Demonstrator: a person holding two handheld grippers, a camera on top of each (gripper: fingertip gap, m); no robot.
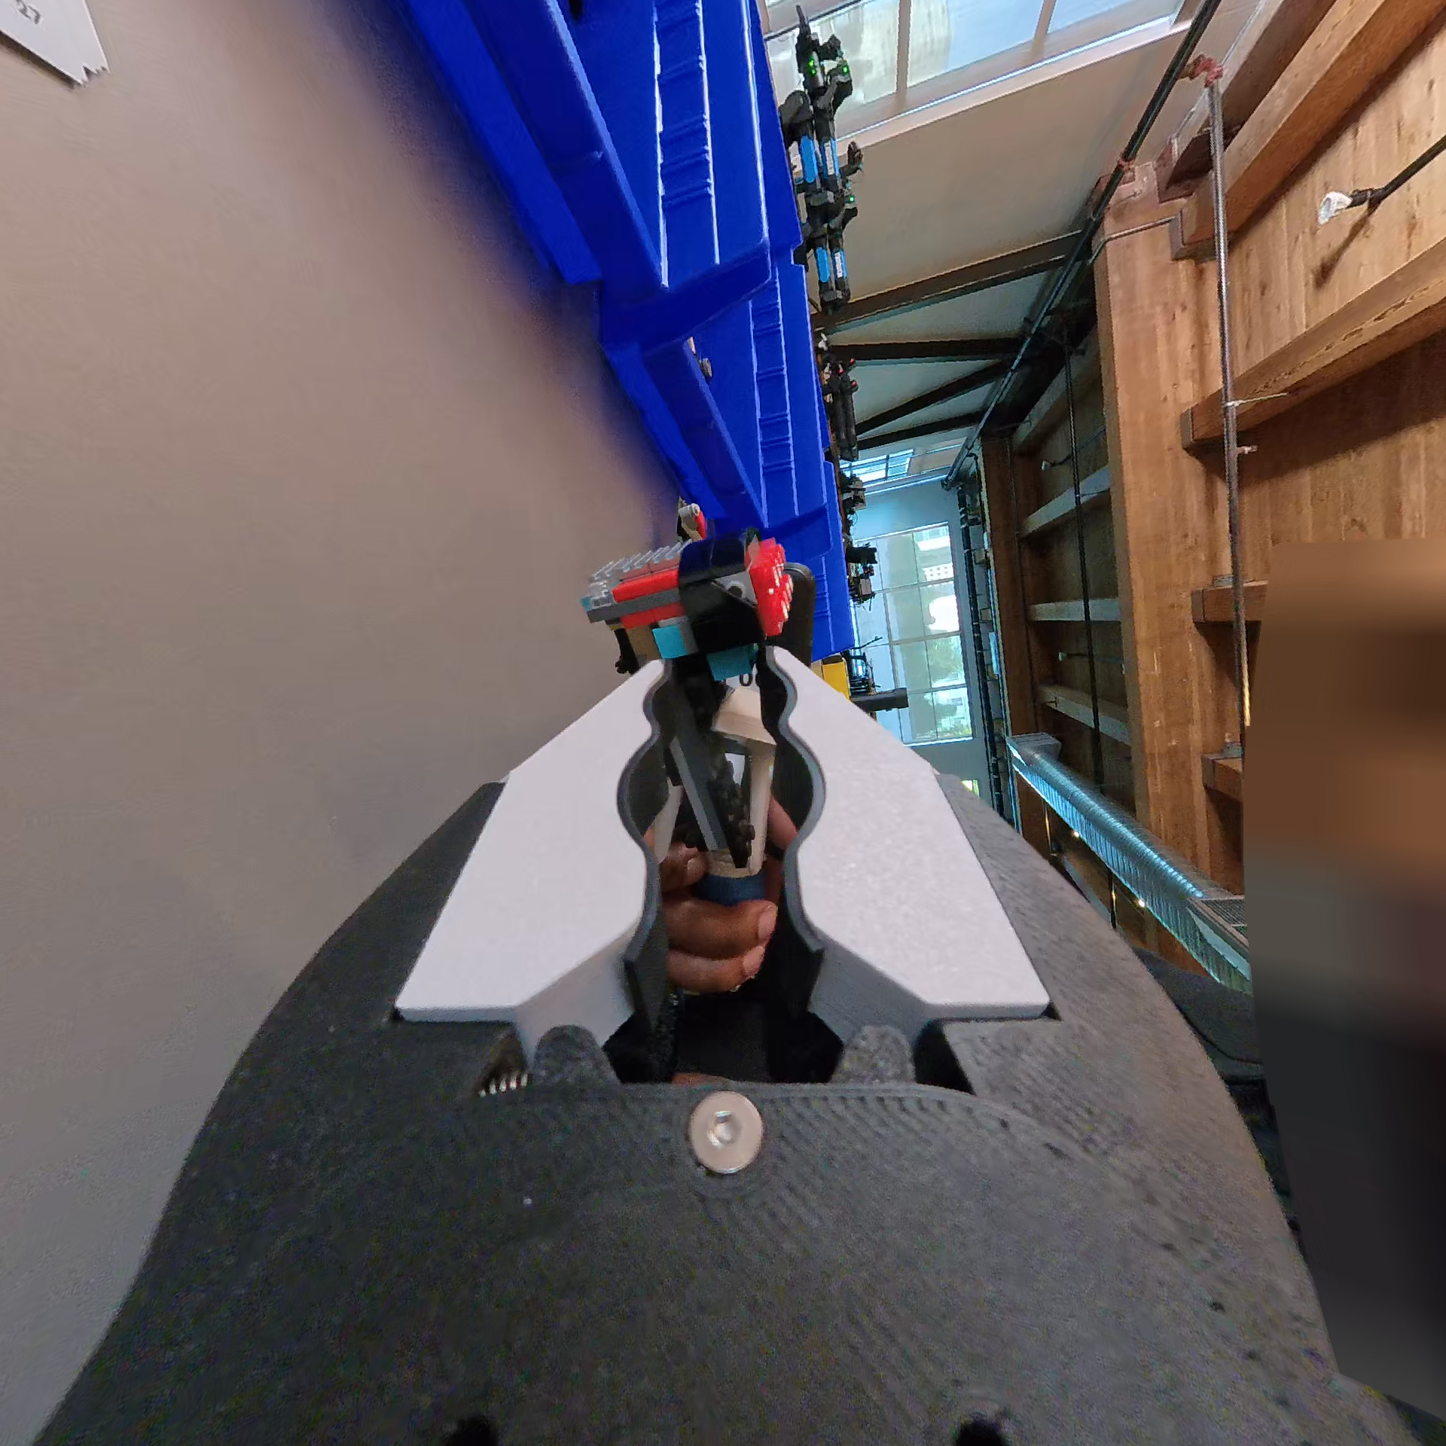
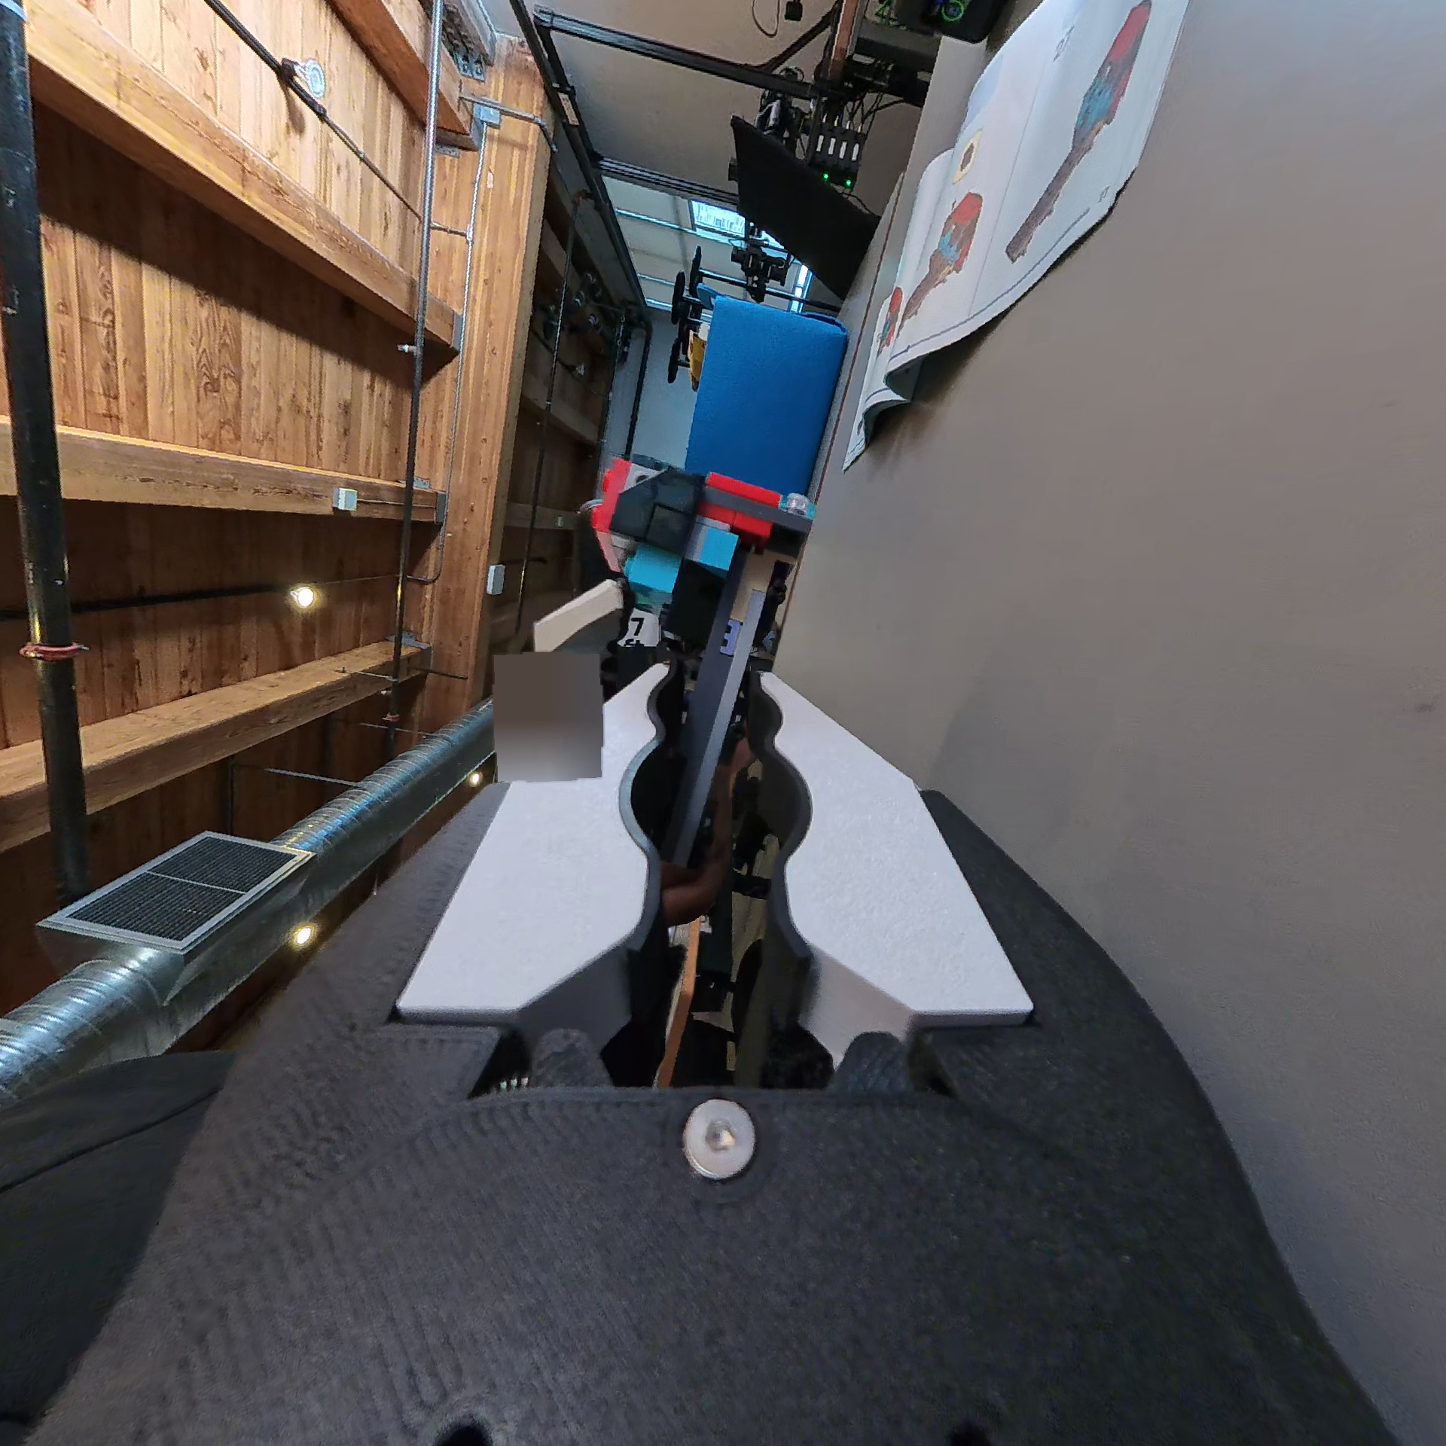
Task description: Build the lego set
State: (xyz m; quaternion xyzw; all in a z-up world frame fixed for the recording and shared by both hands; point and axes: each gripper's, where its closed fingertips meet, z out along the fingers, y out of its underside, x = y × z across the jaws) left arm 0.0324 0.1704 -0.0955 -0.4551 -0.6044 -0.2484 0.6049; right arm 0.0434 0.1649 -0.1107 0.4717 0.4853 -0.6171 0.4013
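1. The grey worktop (image 1: 274,469) fills one side of both views, which are rolled sideways.
2. Blue bins (image 1: 704,235) stand along the worktop's far edge.
3. An open instruction booklet (image 2: 1017,203) lies on the worktop, well apart from the model.
4. The left gripper (image 1: 708,665) is clenched on the lower part of the lego model (image 1: 688,602), whose red, black and teal head sticks out past the fingertips.
5. The right gripper (image 2: 708,673) is pinched on the model's long dark grey shaft, with the head beyond its tips, off the worktop.
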